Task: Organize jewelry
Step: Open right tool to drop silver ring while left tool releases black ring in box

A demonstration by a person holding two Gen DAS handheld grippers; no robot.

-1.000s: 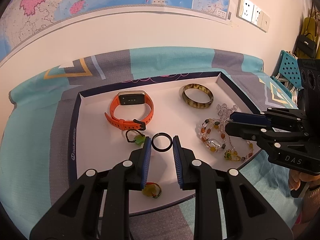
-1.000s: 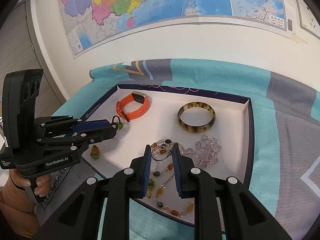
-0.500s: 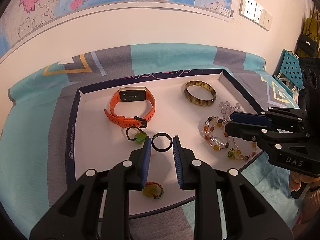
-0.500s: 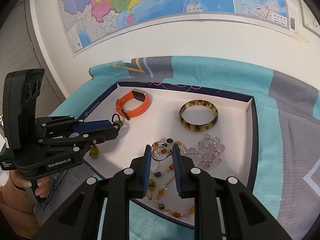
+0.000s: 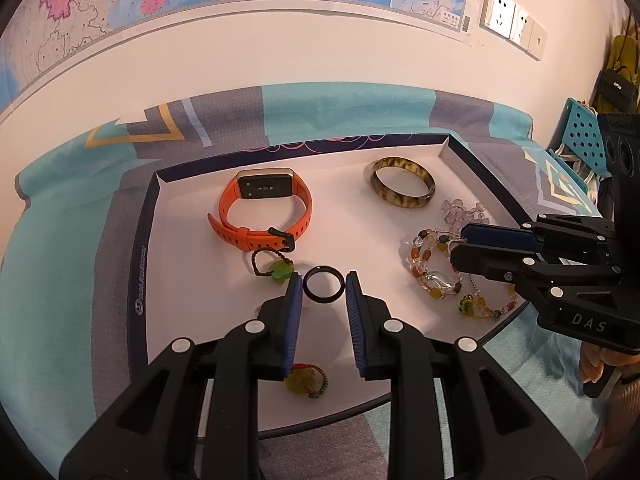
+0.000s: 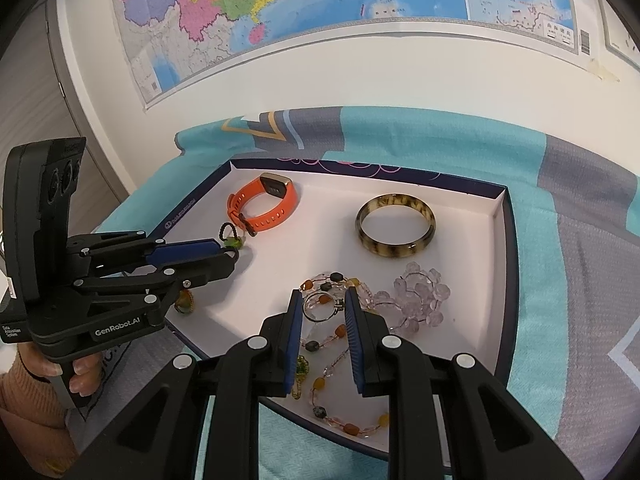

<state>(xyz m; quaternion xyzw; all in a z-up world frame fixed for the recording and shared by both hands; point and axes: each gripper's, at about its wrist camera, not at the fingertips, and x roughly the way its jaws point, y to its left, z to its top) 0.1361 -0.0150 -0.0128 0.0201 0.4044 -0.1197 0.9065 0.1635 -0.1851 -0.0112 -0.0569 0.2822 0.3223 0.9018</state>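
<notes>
Between the left gripper (image 5: 323,285) pads: black ring (image 5: 323,289).

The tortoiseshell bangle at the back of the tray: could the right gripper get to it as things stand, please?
Probably yes. The bangle lies alone on bare tray floor, nothing above it. But the right gripper is shut on a silver ring, which it would likely have to set down first.

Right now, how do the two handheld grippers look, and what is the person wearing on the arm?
Both grippers are black plastic with silver rivets and ribbed blue pads. The left gripper has white lettering "GenRobot.AI" on its side and a tall black camera block; the right gripper shows "DAS". An orange-brown knitted sleeve covers the left wrist. No cables are visible.
</notes>
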